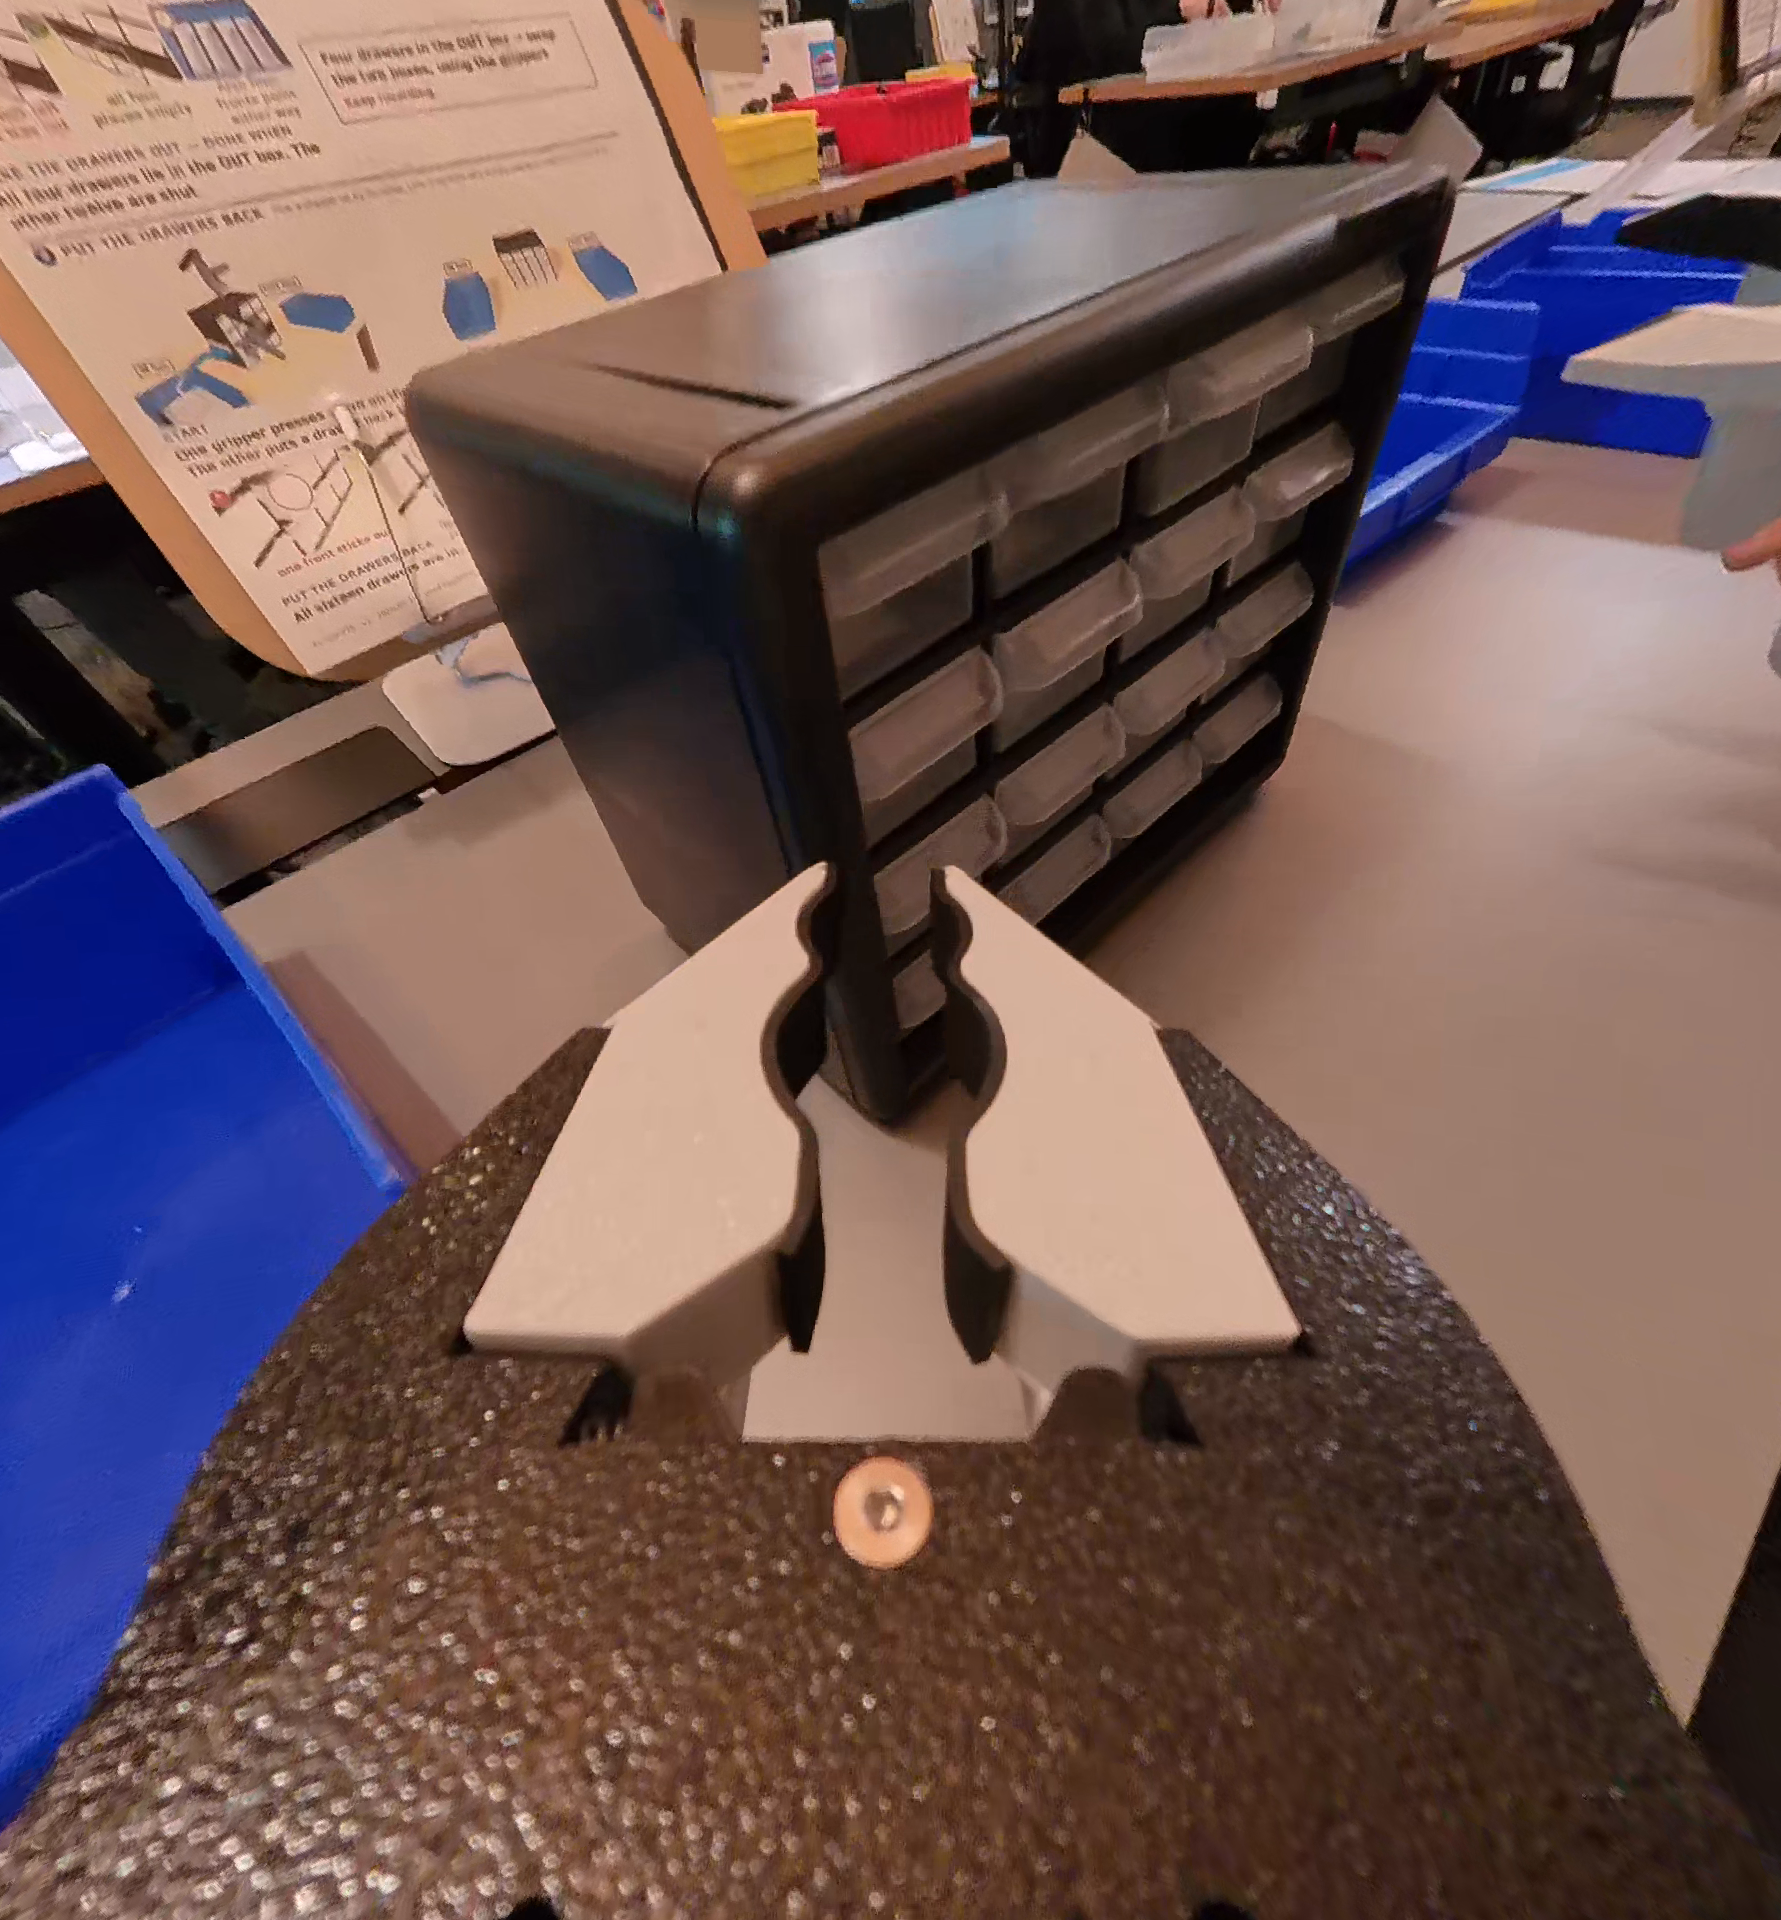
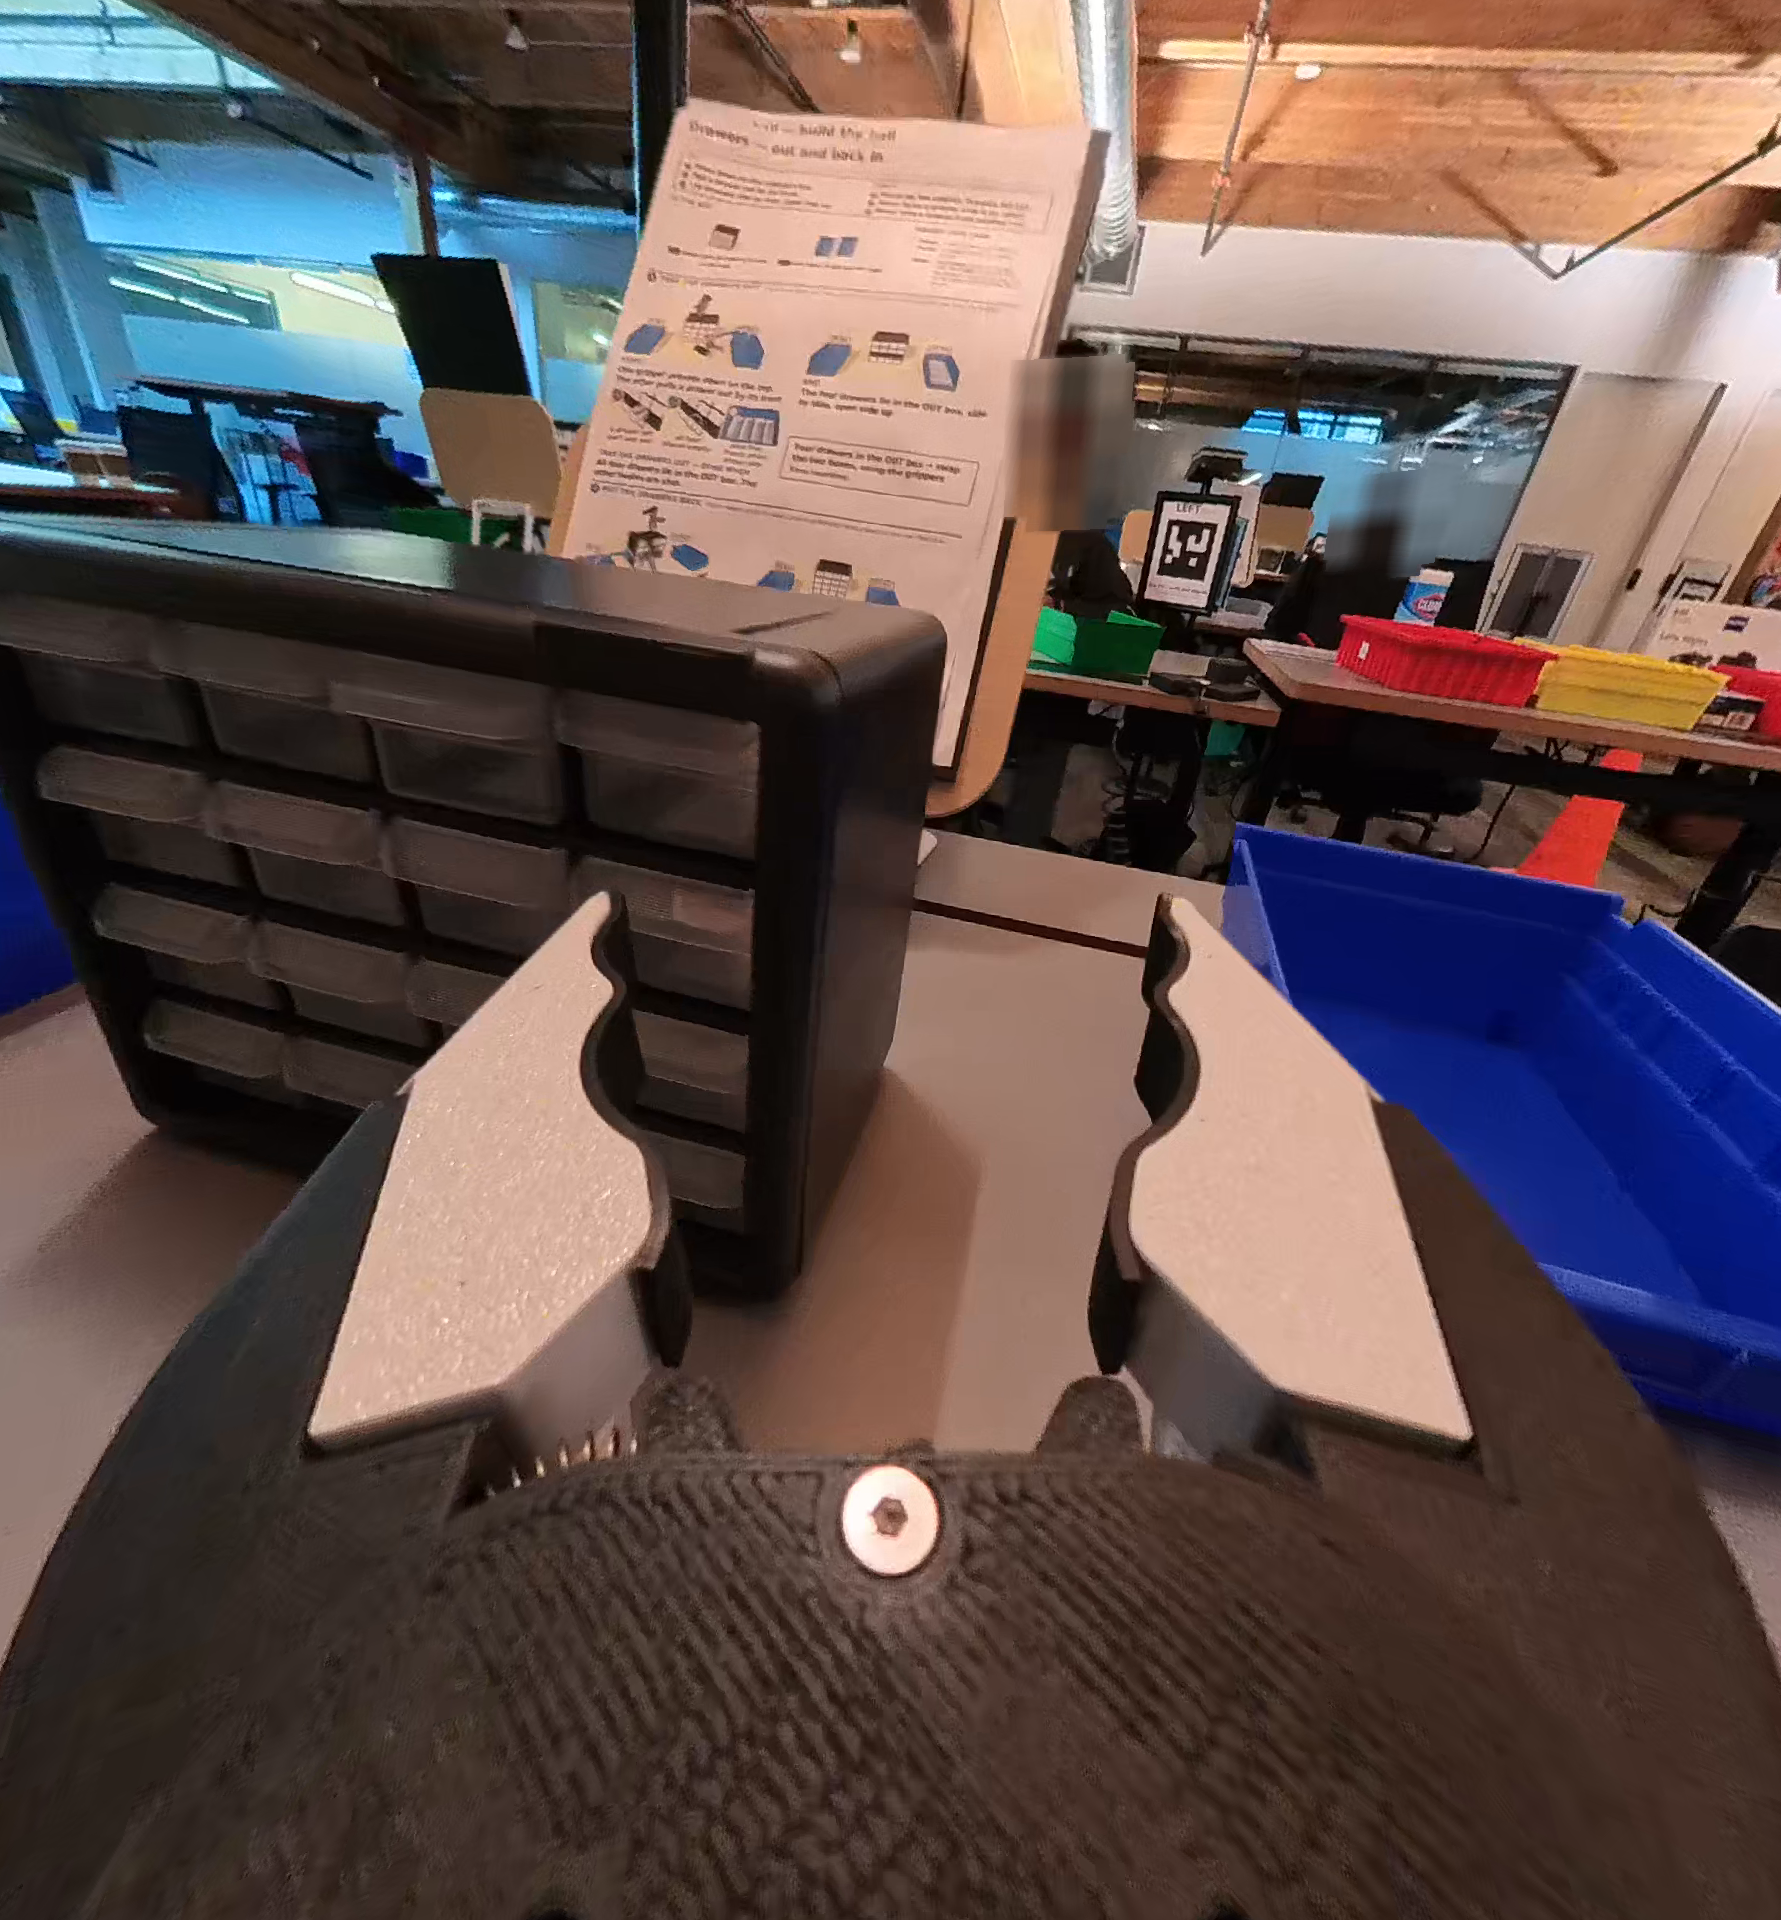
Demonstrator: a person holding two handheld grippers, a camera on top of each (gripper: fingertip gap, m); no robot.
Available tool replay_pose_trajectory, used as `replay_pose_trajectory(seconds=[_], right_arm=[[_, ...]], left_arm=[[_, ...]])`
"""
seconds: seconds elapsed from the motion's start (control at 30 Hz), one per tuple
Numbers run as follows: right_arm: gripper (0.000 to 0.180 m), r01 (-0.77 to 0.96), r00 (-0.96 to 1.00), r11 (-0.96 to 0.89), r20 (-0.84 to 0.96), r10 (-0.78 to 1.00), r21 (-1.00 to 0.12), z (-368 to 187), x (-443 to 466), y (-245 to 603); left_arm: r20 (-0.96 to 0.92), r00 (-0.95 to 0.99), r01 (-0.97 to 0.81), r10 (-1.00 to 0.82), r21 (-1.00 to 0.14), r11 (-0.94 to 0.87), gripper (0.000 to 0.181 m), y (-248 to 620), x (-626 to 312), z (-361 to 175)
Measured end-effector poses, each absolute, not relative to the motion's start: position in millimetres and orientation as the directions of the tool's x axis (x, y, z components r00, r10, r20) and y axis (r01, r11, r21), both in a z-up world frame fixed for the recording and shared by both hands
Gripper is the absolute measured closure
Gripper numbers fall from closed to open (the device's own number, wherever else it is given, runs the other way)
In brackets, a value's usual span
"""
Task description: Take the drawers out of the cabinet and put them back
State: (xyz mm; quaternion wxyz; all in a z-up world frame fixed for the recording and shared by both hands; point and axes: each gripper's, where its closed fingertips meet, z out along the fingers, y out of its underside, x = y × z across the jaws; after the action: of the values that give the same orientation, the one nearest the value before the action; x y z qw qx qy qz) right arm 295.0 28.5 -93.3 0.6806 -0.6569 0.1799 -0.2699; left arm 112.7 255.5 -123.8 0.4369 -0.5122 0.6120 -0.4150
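Flanking cabinet [image 2: 429, 862]: blue bins [image 2: 1551, 1132]

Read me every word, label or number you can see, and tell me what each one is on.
I won't repeat writing; these bear it.
Instruction poster behind the cabinet: printed text with diagrams.
Black-and-white marker sign, far background: a small caption.
The drawers: no labels seen.

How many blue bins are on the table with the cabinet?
2, one on each side of the black cabinet: a blue bin at its left, another blue bin at its right. More blue bins behind may be hidden.
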Motion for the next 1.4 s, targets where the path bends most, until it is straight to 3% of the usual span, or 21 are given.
replay_pose_trajectory(seconds=[0.2,0.43,0.73,0.97,1.3,1.4], right_arm=[[0.084,0.218,0.829,-0.156,0.267,-0.491,-0.963,-96,315,46],[0.085,0.139,0.848,-0.085,0.163,-0.505,-0.987,-99,329,62],[0.088,0.140,0.766,-0.030,0.127,-0.631,-0.990,-107,326,39],[0.119,0.177,0.786,0.049,0.111,-0.608,-0.983,-107,295,34],[0.179,0.200,0.920,0.061,0.166,-0.356,-0.978,-116,237,70],[0.180,0.212,0.933,0.039,0.191,-0.306,-0.976,-118,228,77]], left_arm=[[-0.078,-0.108,-0.299,-0.991,-0.948,0.108,0.167,264,110,-139],[-0.067,-0.164,-0.338,-0.984,-0.933,0.120,0.167,262,128,-155],[-0.124,-0.157,-0.199,-0.980,-0.968,0.154,0.178,275,138,-101],[-0.123,-0.095,-0.071,-0.988,-0.989,0.130,0.181,275,131,-56],[-0.231,-0.092,-0.102,-0.969,-0.965,0.240,0.181,254,124,-50],[-0.244,-0.118,-0.097,-0.963,-0.962,0.256,0.181,249,126,-41]])
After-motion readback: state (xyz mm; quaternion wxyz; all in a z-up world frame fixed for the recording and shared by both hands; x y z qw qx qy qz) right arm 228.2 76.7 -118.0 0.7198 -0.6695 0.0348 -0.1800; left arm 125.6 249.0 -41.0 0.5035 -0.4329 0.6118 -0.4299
